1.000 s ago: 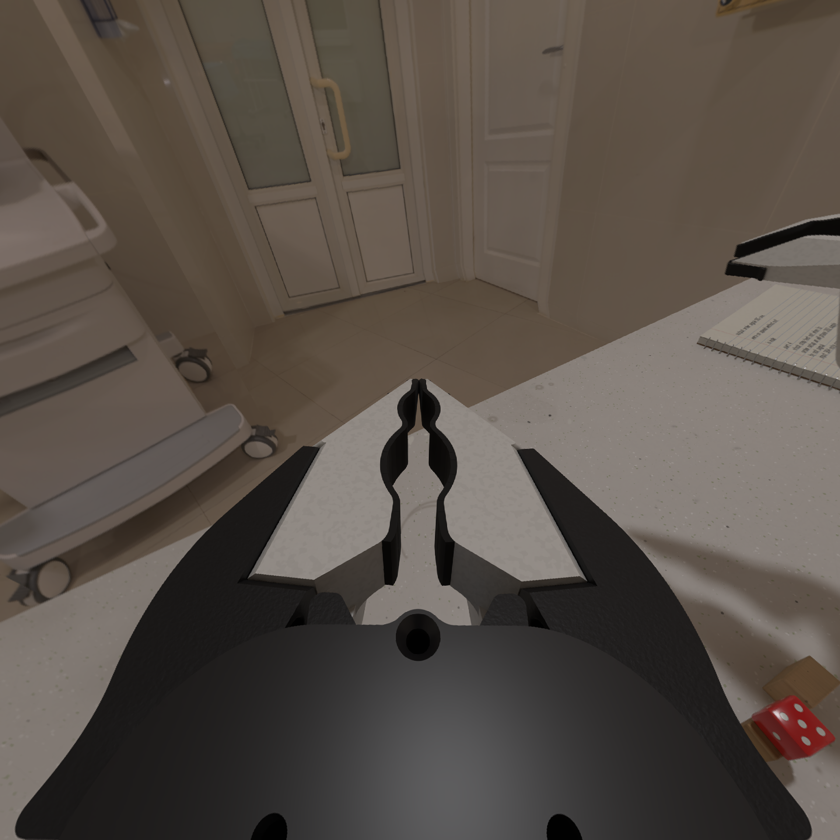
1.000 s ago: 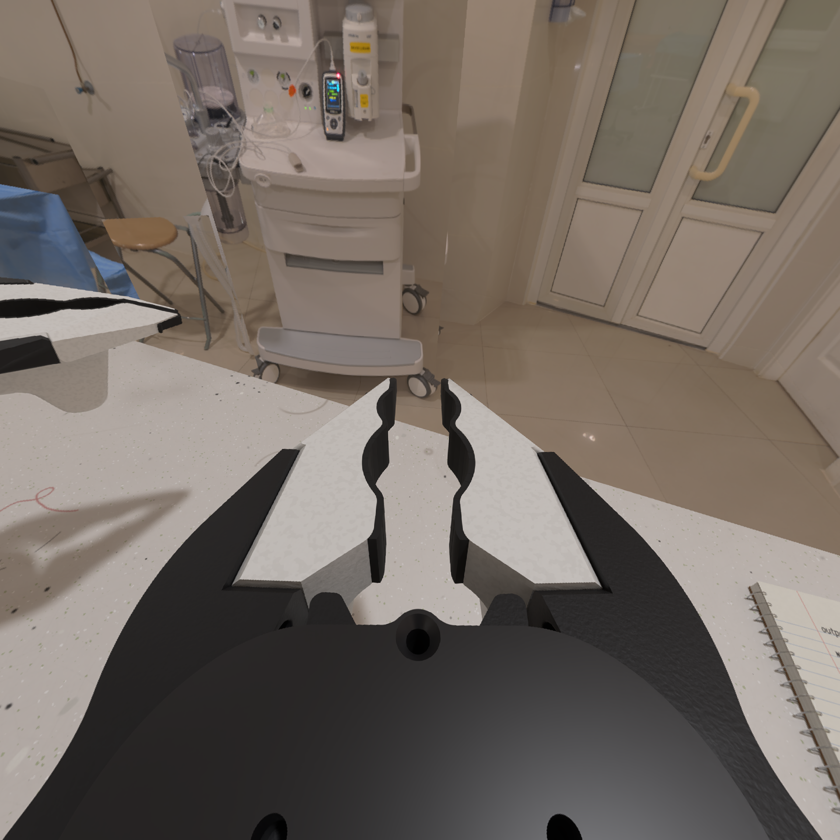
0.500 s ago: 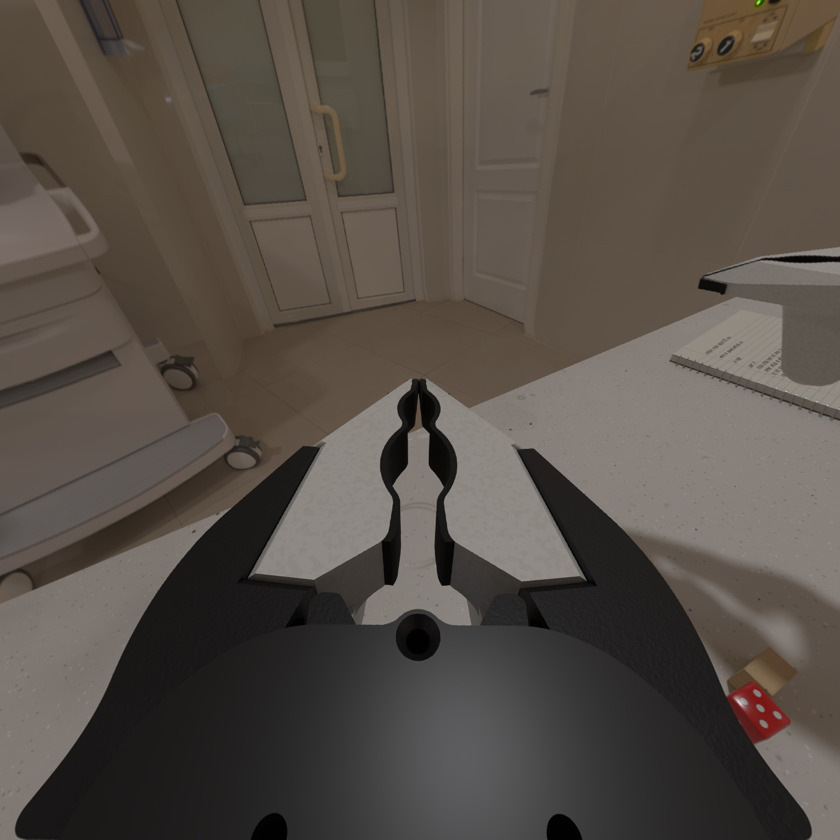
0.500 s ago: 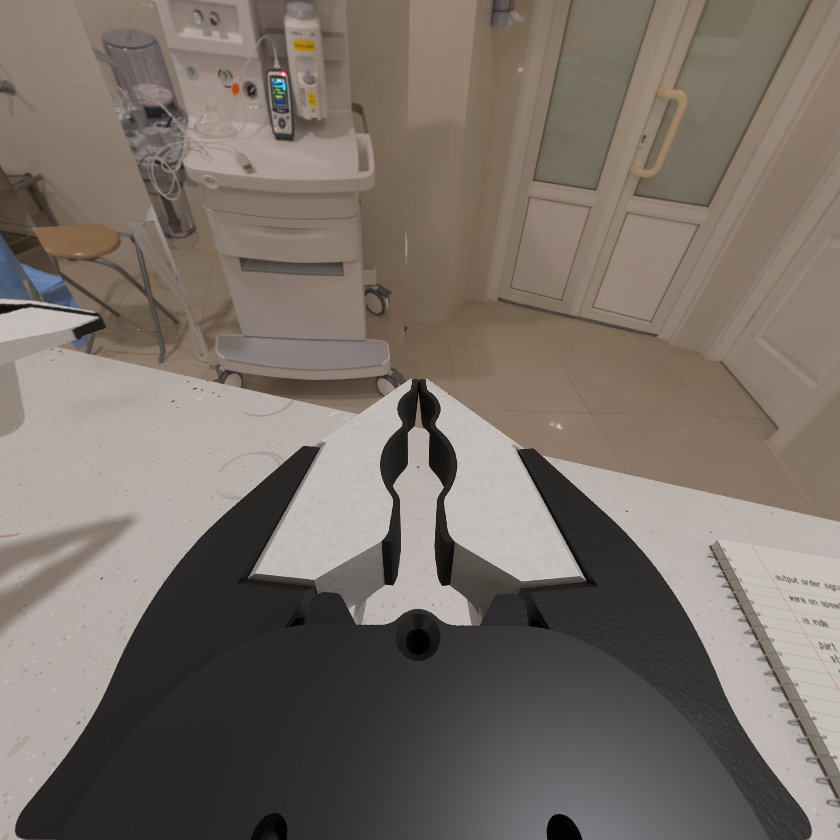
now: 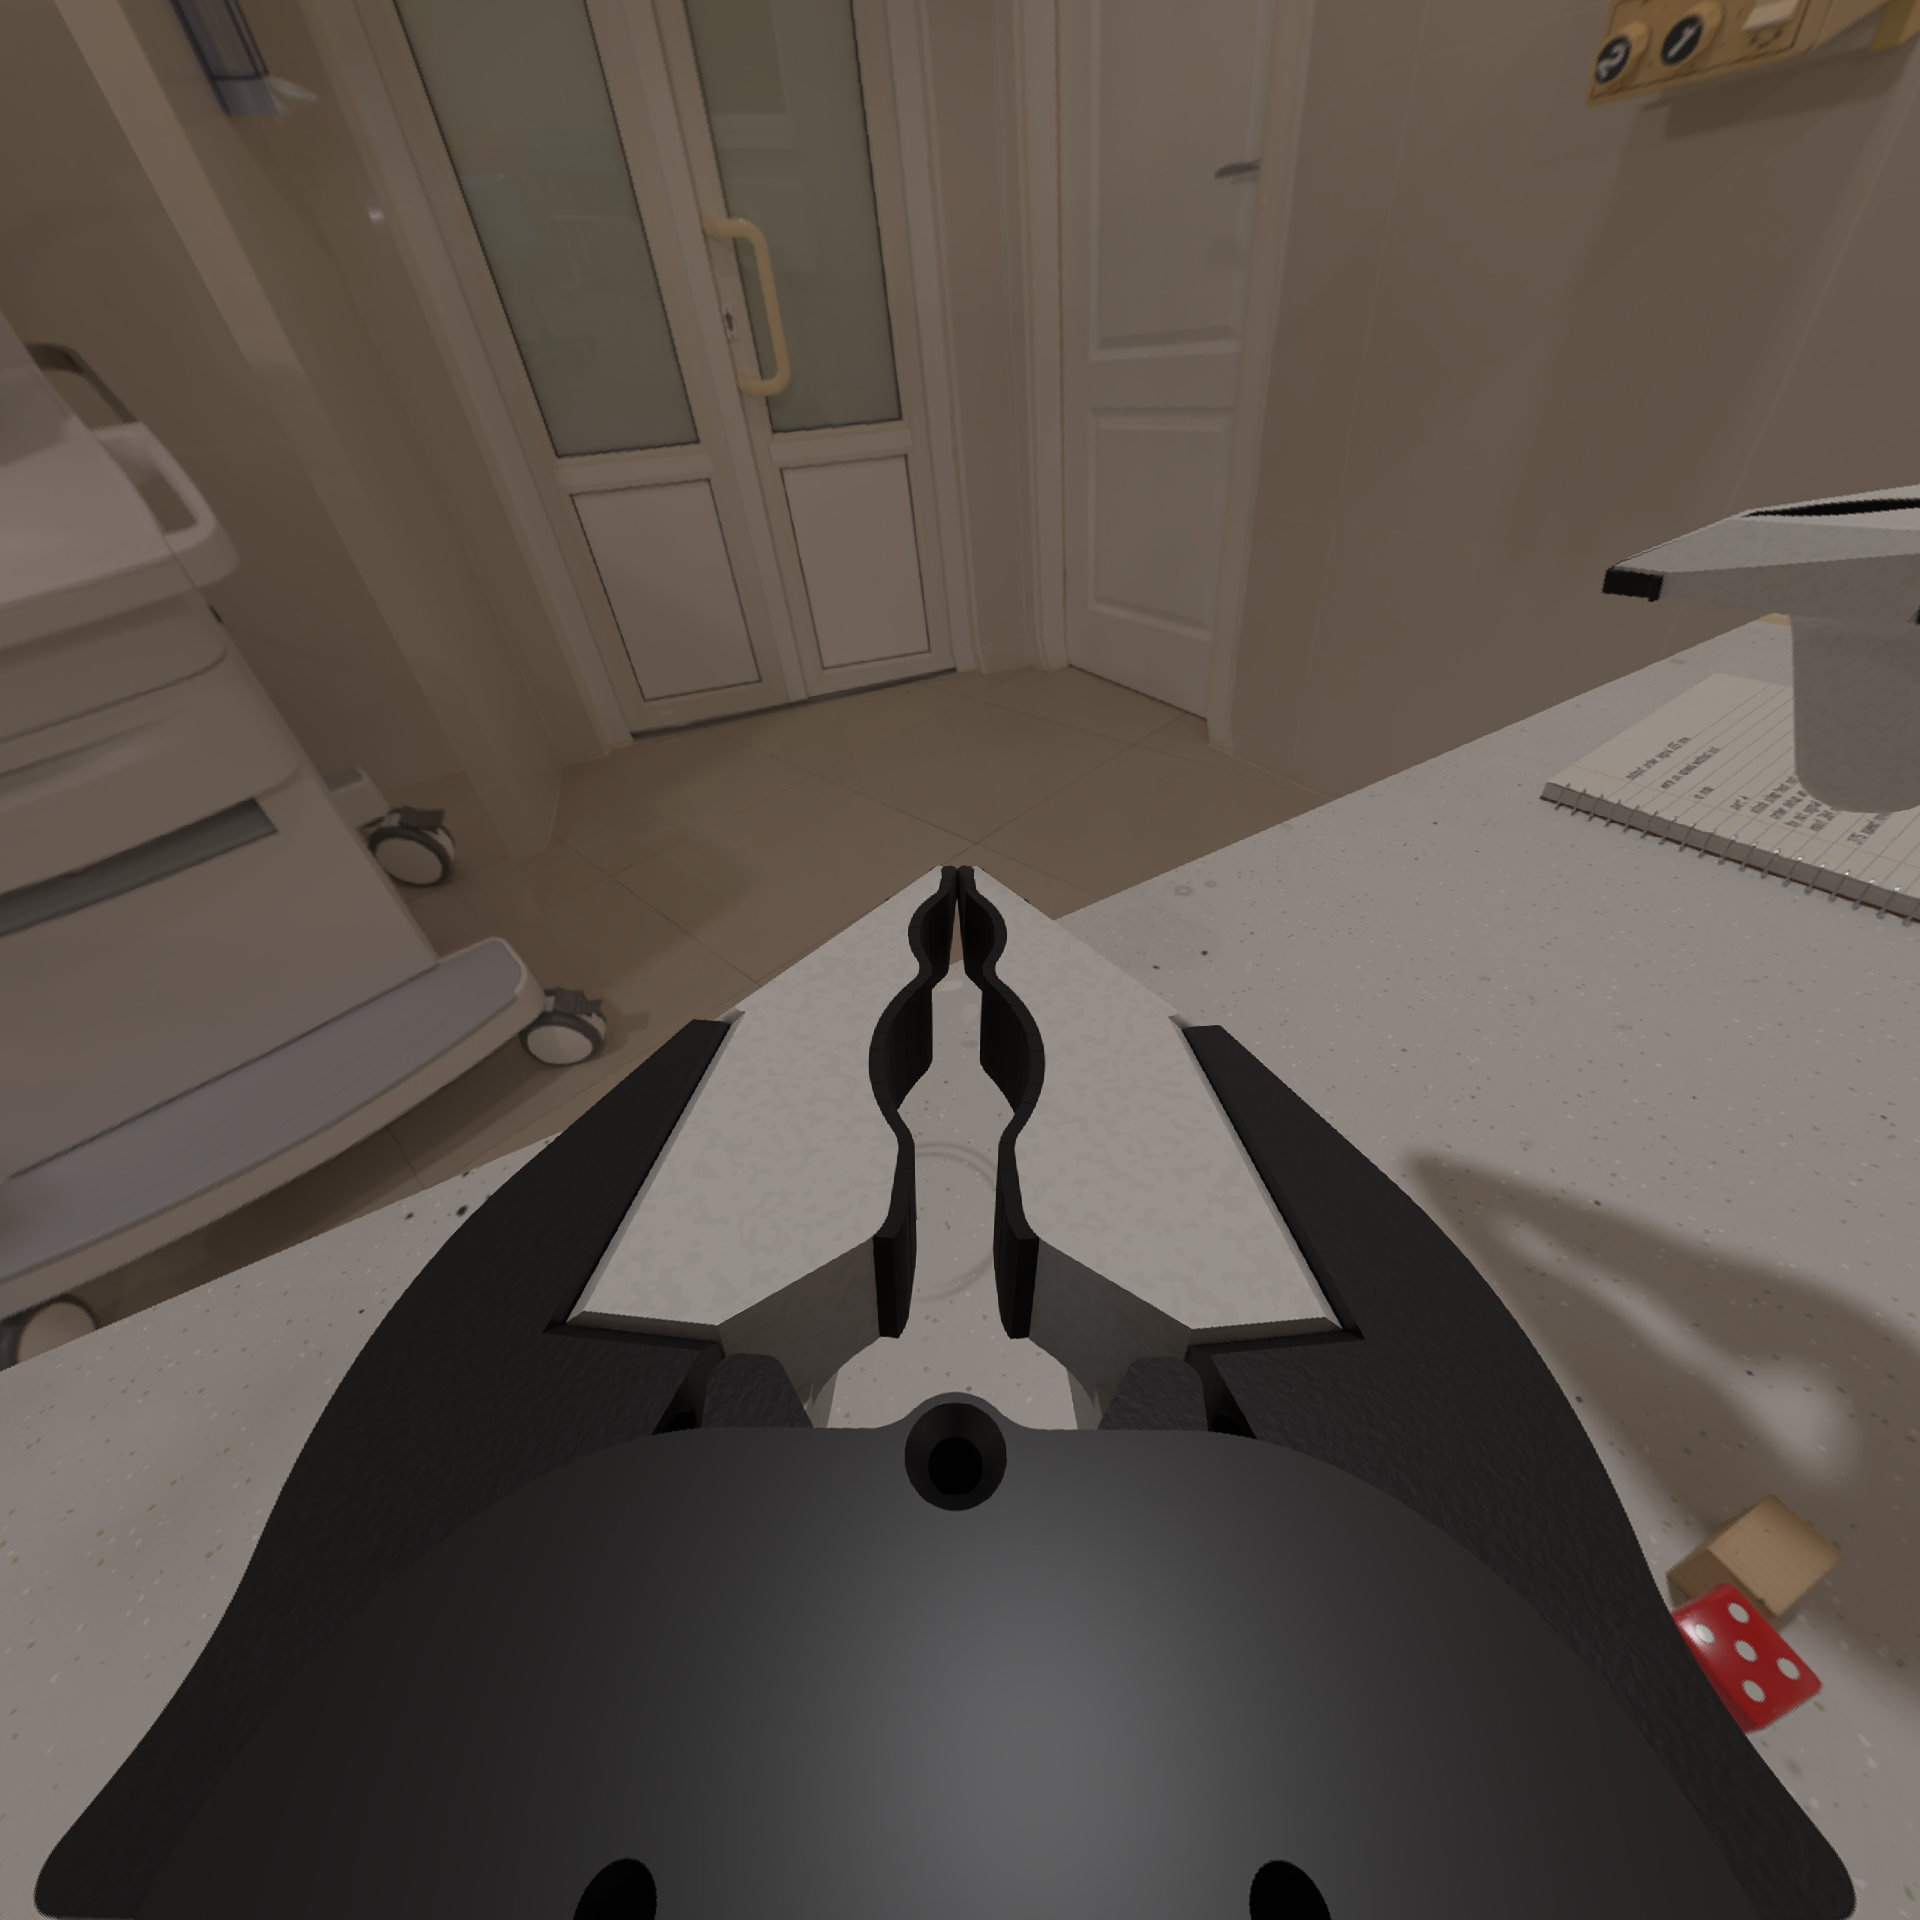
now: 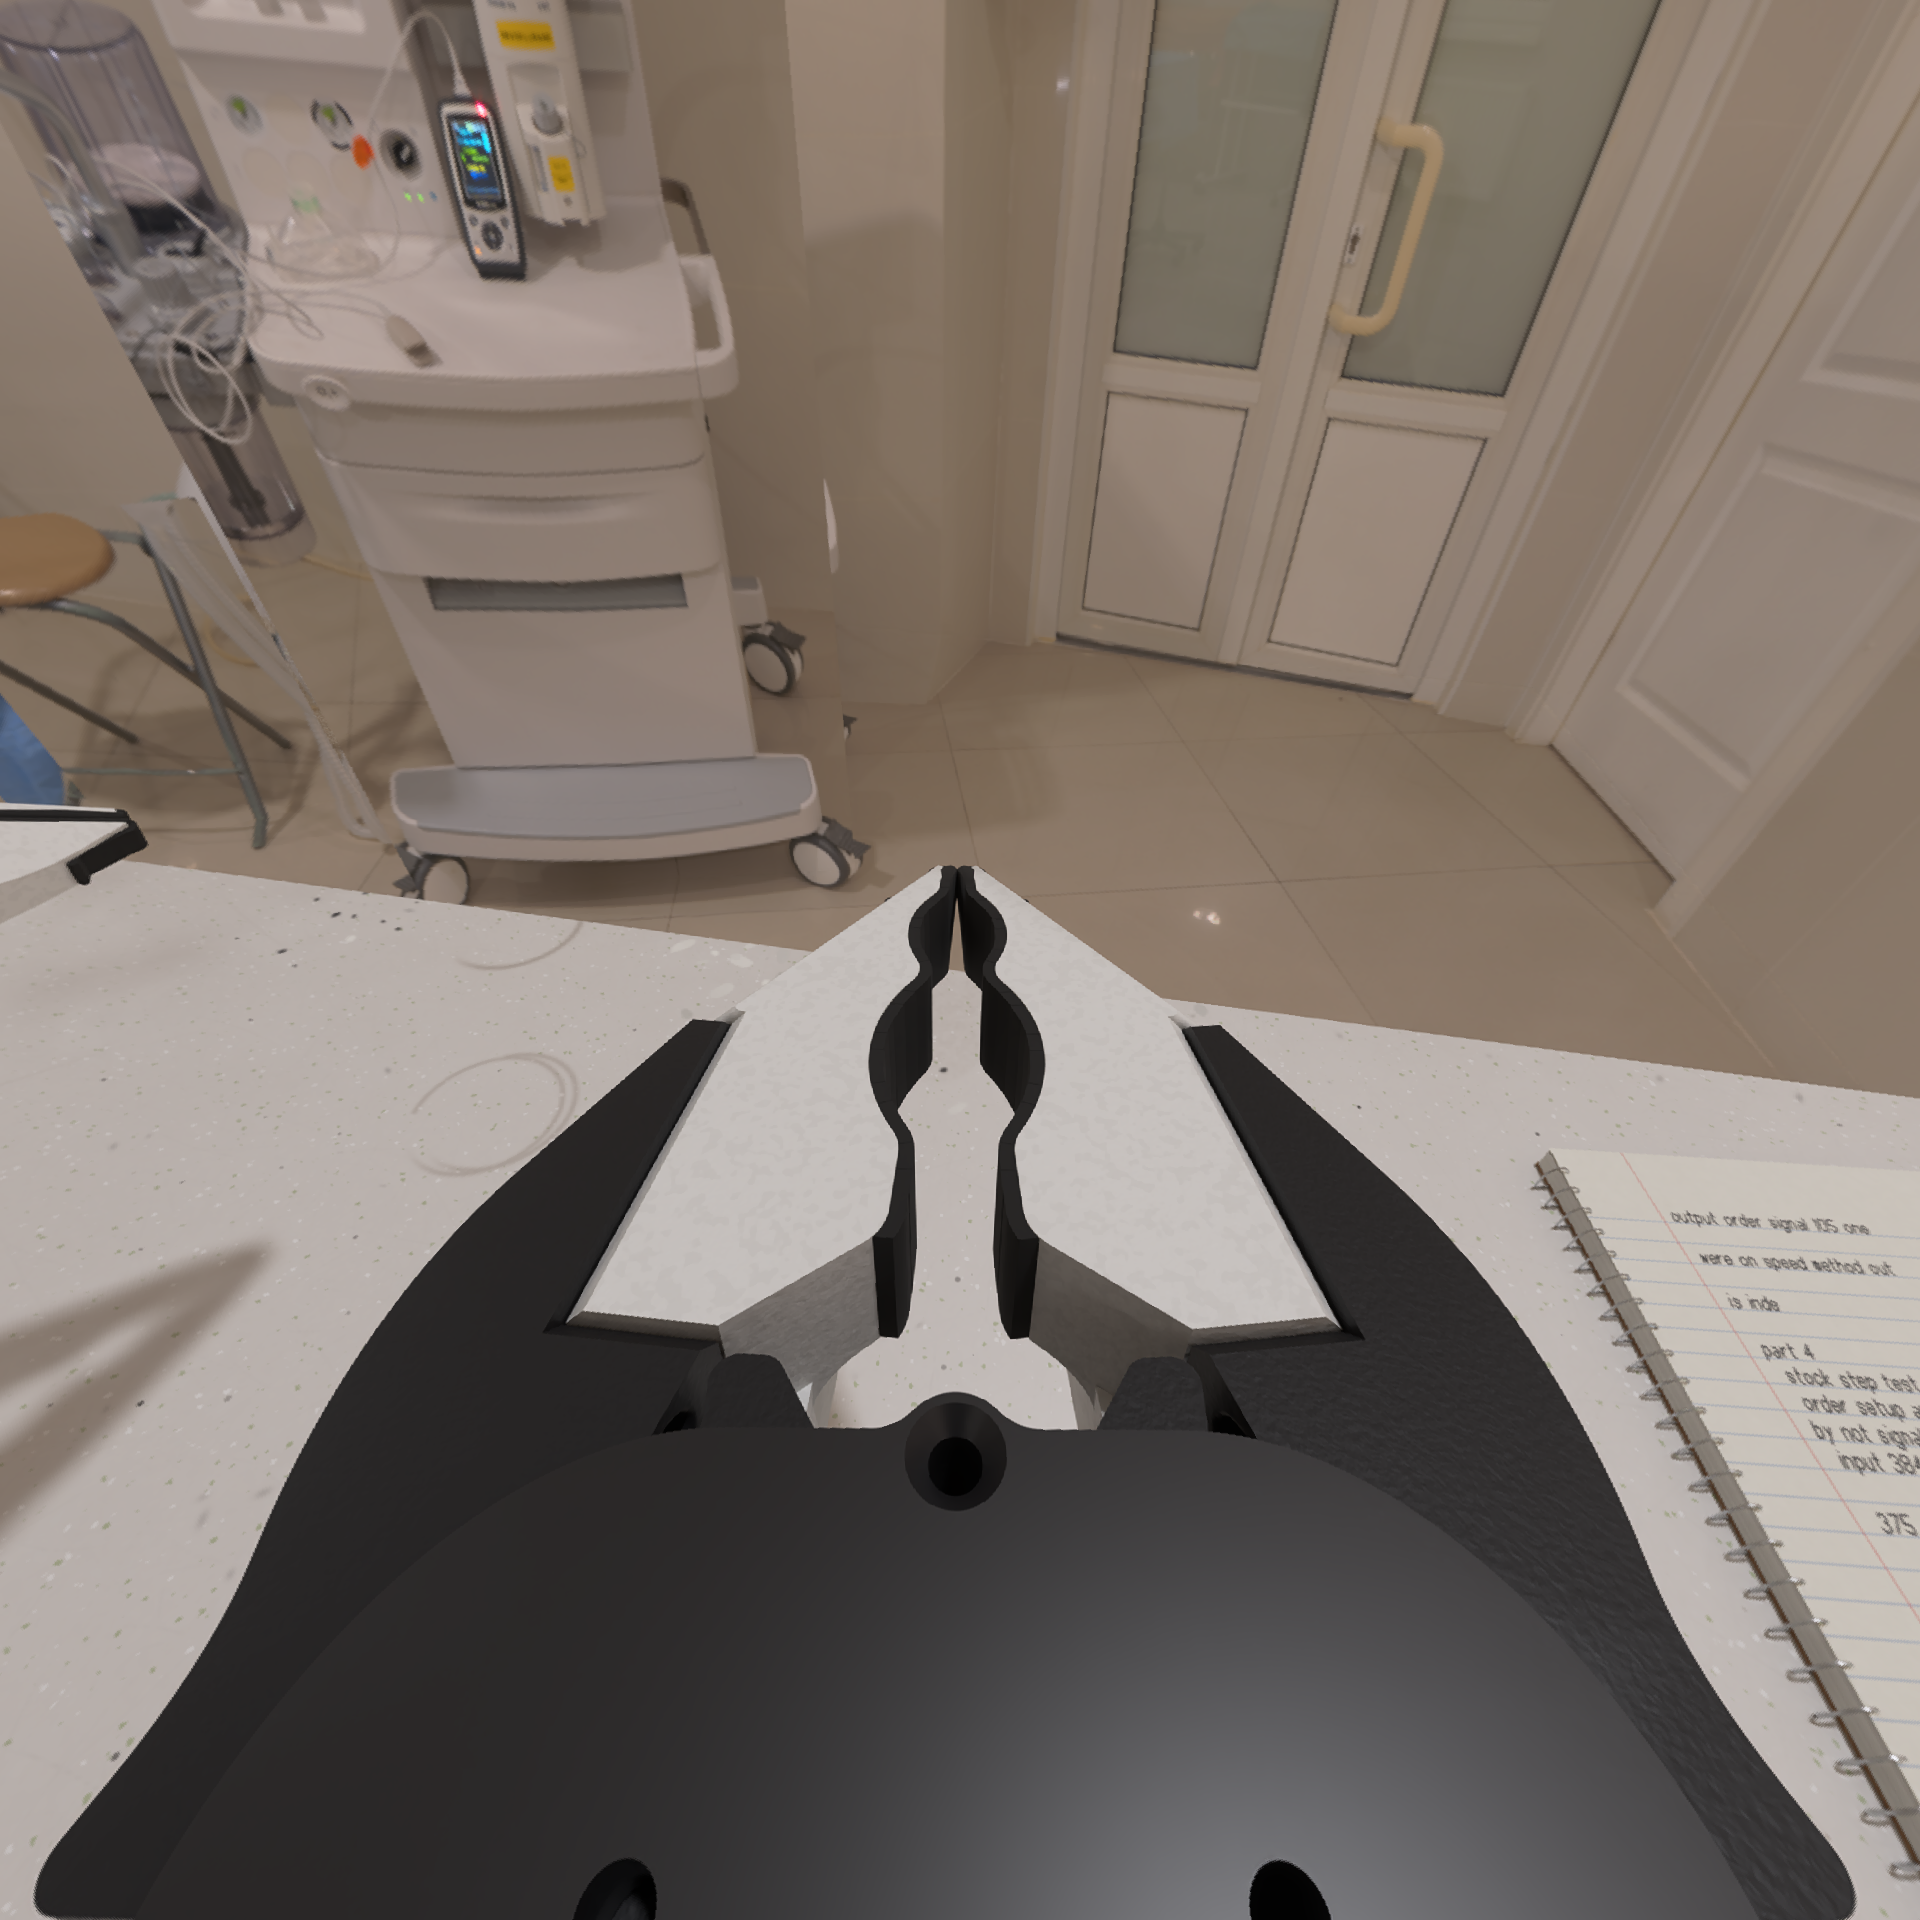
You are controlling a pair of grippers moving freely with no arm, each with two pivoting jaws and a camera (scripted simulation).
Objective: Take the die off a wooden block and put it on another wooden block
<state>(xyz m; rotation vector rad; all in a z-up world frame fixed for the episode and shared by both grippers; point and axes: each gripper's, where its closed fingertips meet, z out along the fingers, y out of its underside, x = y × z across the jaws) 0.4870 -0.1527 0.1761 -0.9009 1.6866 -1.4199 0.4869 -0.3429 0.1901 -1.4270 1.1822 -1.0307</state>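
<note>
- In the left wrist view, the left gripper (image 5: 954, 902) has its two tips pressed together. It holds nothing.
- The red die (image 5: 1749, 1671) is very close to it, low at about 4 o'clock from the tips, down by the gripper's right side.
- The die looks like it is on the white table (image 5: 1403, 1039), not on top of a block. The gripper body hides part of it, so I cannot be sure.
- A small wooden block (image 5: 1764, 1569) sits just behind the die, touching it or almost. I see only this one block.
- The die is a cube, so it has no long side. I think any flat pair of sides would do for a grab.
- Farther off, at 2 o'clock, the spiral notebook (image 5: 1756, 805) lies on the table. The other gripper hangs over it.
- In the right wrist view, the right gripper (image 6: 954, 902) is pinched closed too, with nothing in it.
- The die does not show in that view at all. The notebook (image 6: 1787, 1382) is at 4 o'clock there.
- So I think the left gripper is the nearer one. It would need to open, then turn down and to the right to reach the die.
- Far away are the medical cart (image 6: 561, 582) and the double doors (image 6: 1309, 343).
</note>
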